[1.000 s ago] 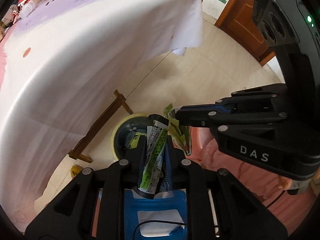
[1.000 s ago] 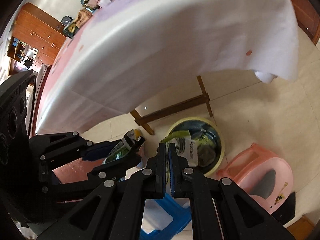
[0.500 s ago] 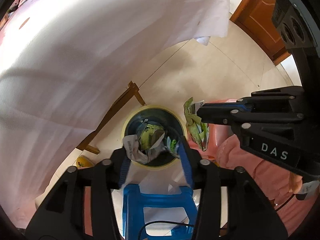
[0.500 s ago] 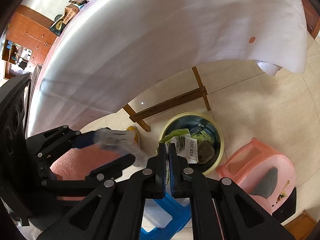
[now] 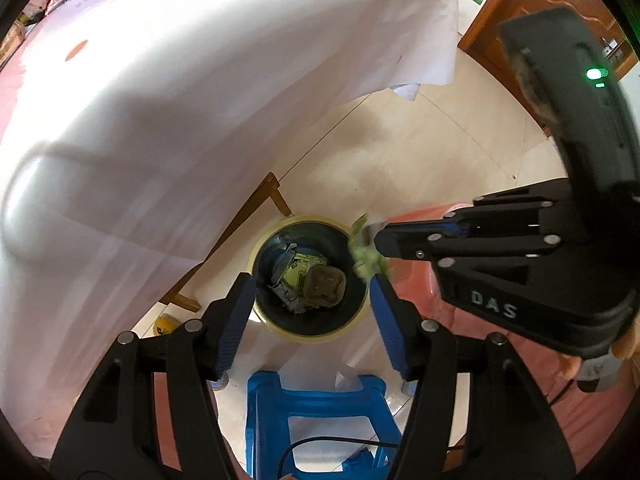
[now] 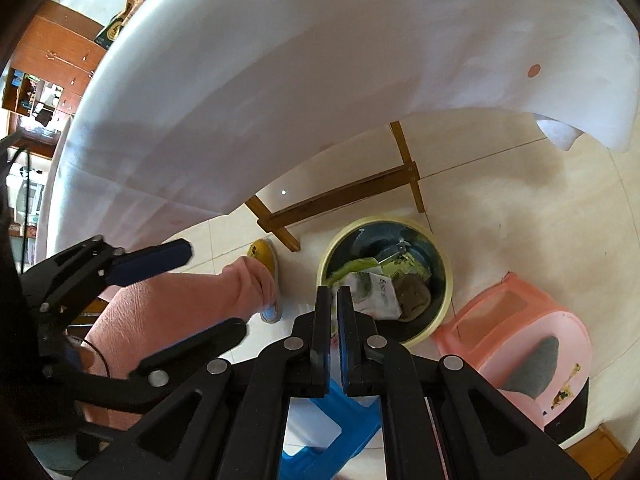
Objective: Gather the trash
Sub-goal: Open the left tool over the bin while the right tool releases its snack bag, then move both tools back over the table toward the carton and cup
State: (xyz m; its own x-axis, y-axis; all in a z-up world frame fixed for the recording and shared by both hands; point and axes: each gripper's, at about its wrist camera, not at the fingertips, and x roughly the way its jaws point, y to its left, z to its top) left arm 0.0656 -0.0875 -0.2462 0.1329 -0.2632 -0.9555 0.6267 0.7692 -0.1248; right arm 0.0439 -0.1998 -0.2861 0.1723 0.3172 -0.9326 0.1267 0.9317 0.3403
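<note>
Floor bin now holds dropped wrappers; left gripper wide, empty; right gripper still pinches green wrapper

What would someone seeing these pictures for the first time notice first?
Probably the round trash bin on the tiled floor, already holding crumpled wrappers, framed between the wide-open left gripper. Next, the right gripper at the bin's right rim, shut on a green wrapper hanging over the edge. Above it all, a big white tablecloth drapes off the table.
</note>
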